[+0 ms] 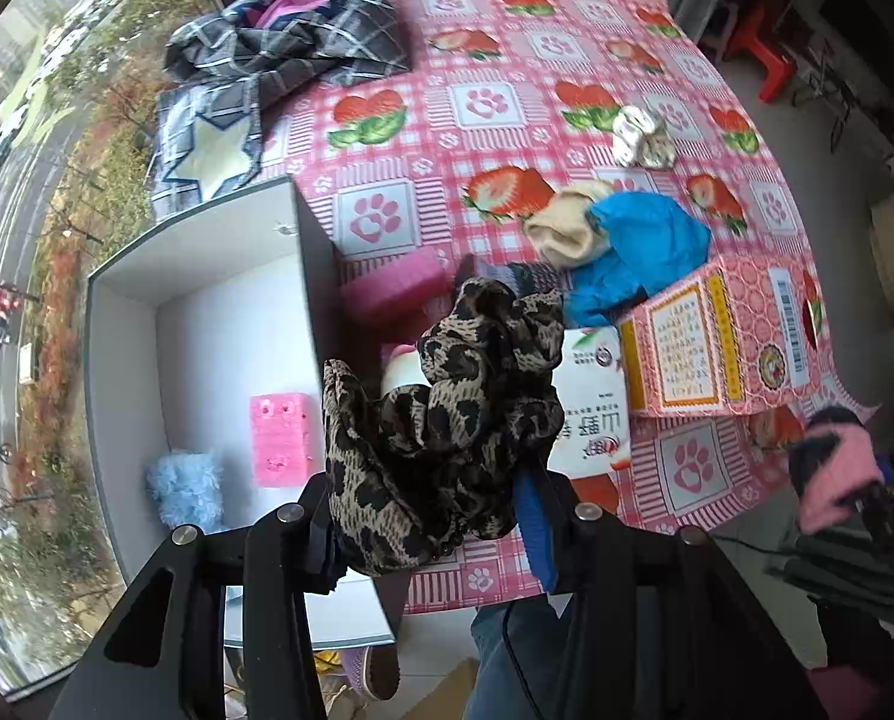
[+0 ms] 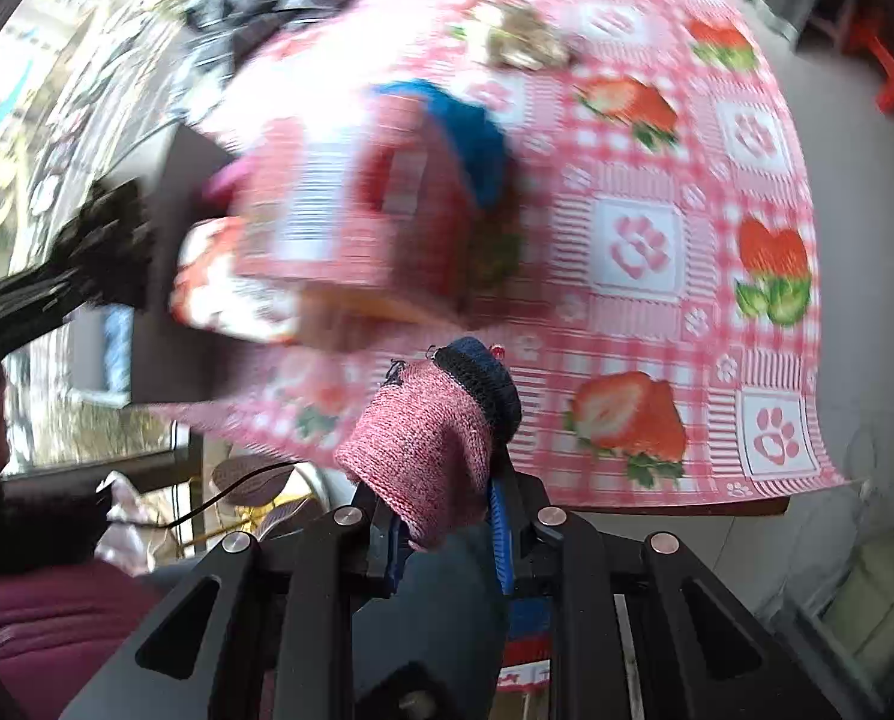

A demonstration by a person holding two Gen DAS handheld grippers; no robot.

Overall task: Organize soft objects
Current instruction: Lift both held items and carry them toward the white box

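left gripper (image 1: 429, 516) – clamped on leopard-print scarf (image 1: 447, 420), bunched, held above the table edge beside the white box (image 1: 207, 312).
right gripper (image 2: 447, 516) – clenched on pink knit sock (image 2: 429, 450) with dark cuff, lifted off the strawberry tablecloth (image 2: 657, 180).
inside the white box – pink sponge (image 1: 282, 441), blue fluffy piece (image 1: 186, 489).
on the tablecloth – beige sock (image 1: 564, 222) touching blue cloth (image 1: 639, 246); patterned carton (image 1: 723, 342); plaid cloth (image 1: 291, 36) at far corner.
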